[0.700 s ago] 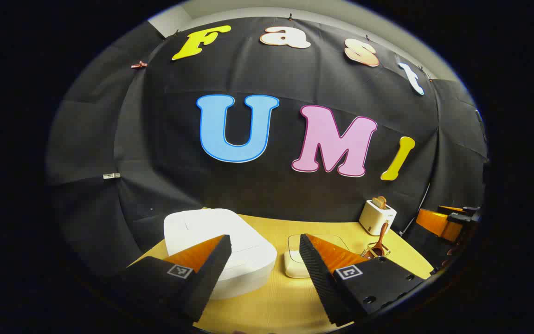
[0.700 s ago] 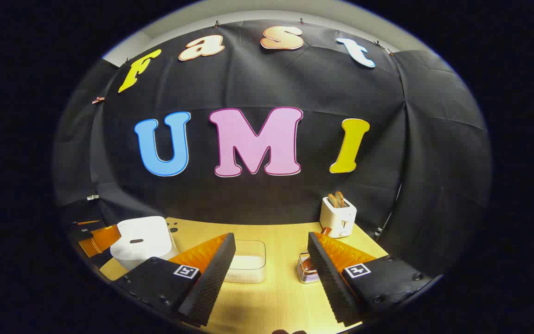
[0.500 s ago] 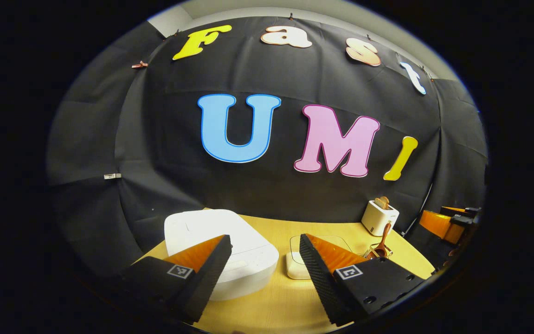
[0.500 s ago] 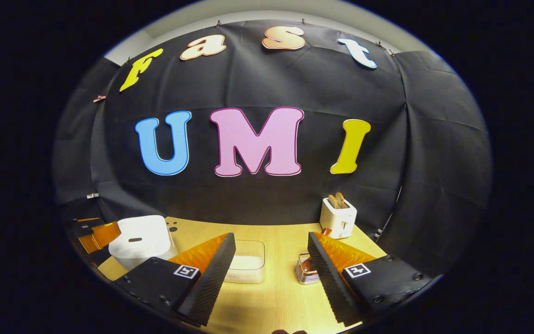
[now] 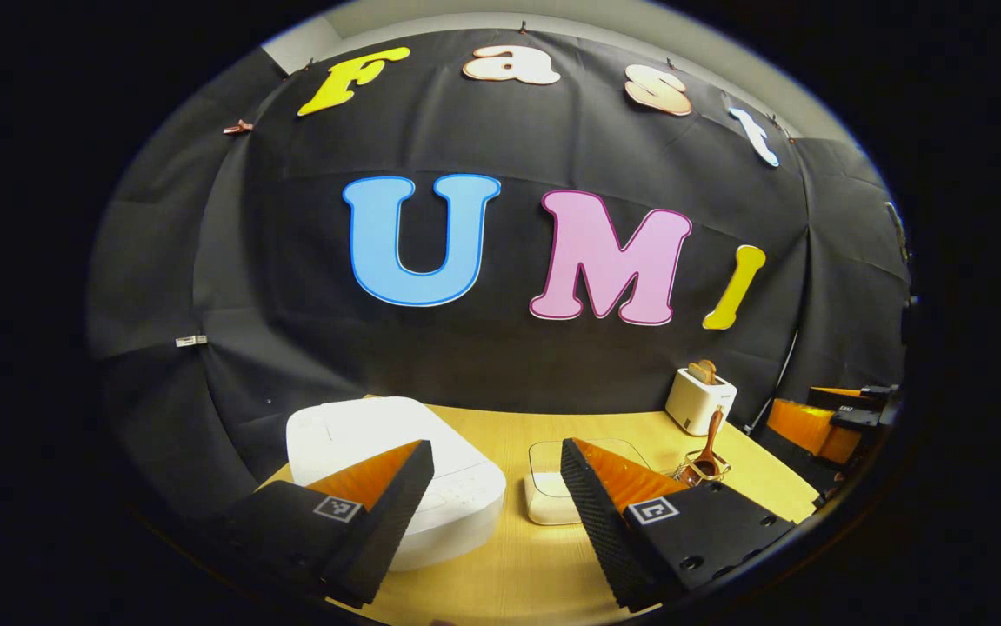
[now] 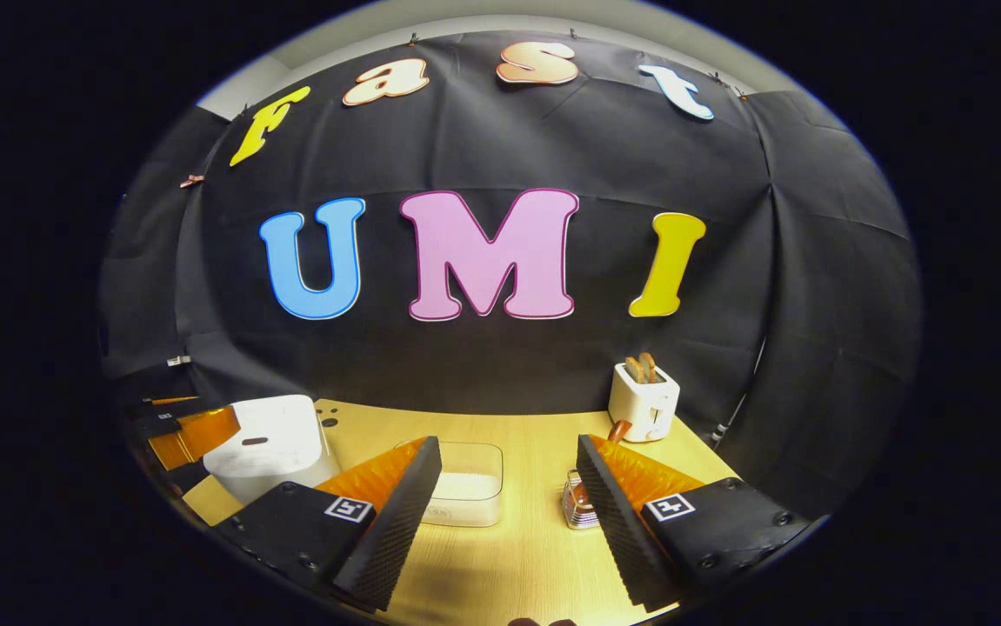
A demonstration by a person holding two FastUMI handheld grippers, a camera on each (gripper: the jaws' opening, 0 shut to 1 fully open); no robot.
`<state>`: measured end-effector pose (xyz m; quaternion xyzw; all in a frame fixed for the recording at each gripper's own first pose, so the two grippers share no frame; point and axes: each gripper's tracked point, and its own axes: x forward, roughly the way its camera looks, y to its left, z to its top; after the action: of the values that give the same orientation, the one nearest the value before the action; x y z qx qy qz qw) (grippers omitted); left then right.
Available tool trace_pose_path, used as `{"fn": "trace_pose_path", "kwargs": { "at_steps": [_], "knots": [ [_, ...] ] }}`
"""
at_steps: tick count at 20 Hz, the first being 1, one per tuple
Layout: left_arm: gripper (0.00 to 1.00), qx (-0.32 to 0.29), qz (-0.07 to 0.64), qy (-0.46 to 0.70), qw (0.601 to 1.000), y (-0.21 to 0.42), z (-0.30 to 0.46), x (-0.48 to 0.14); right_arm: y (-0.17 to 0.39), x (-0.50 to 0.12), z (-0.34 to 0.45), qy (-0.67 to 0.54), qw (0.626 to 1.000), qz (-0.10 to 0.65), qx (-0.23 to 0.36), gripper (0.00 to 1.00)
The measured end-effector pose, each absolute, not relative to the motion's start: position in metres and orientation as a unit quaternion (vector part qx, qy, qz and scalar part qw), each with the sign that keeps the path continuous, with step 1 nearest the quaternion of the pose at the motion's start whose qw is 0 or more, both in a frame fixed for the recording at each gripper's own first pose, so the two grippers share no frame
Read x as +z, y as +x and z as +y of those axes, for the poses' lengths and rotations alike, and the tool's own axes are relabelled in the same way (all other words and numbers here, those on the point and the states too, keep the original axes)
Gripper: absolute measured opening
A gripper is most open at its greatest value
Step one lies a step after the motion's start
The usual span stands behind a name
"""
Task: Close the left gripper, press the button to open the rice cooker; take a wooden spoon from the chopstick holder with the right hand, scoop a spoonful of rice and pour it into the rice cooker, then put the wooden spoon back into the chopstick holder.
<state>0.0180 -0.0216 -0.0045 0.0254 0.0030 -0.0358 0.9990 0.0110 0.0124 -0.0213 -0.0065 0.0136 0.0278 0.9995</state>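
The white rice cooker [image 5: 396, 474] stands with its lid down at the table's left, just beyond my open left gripper [image 5: 495, 447], which touches nothing. A clear box of rice [image 5: 548, 491] sits to its right. A wire chopstick holder [image 5: 702, 469] holds the wooden spoon [image 5: 712, 439] upright. In the right gripper view, my right gripper [image 6: 509, 442] is open and holds nothing, short of the rice box [image 6: 465, 491] and the chopstick holder [image 6: 577, 506]; the rice cooker [image 6: 270, 443] is at the left. The spoon's handle tip [image 6: 617, 430] shows above one finger.
A white toaster [image 5: 698, 398] with bread slices stands at the back right of the wooden table [image 5: 517, 574]; it is also in the right gripper view as the toaster [image 6: 644, 402]. Each gripper appears at the far edge of the other's view. The black booth wall closes the back.
The left gripper view has swung slightly right and the rice cooker looks a little smaller. The right gripper view has shifted slightly. Both grippers stay open.
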Motion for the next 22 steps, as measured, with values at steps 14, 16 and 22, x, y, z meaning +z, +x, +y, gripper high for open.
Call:
{"fn": "trace_pose_path", "kwargs": {
  "at_steps": [14, 16, 22],
  "knots": [
    [0.79, -0.009, 0.012, 0.031, 0.999, 0.04, -0.023, -0.005, 0.039, -0.029, 0.01, 0.0, 0.998, 0.034, 0.054, 0.98],
    [0.7, 0.0, 0.014, 0.035, 0.999, 0.043, -0.021, -0.004, 0.049, -0.031, 0.008, 0.0, 0.997, 0.036, 0.063, 0.98],
    [0.36, 0.027, 0.022, 0.053, 0.998, 0.05, -0.015, 0.002, 0.069, -0.032, 0.002, 0.003, 0.995, 0.03, 0.092, 0.98]
  ]
}}
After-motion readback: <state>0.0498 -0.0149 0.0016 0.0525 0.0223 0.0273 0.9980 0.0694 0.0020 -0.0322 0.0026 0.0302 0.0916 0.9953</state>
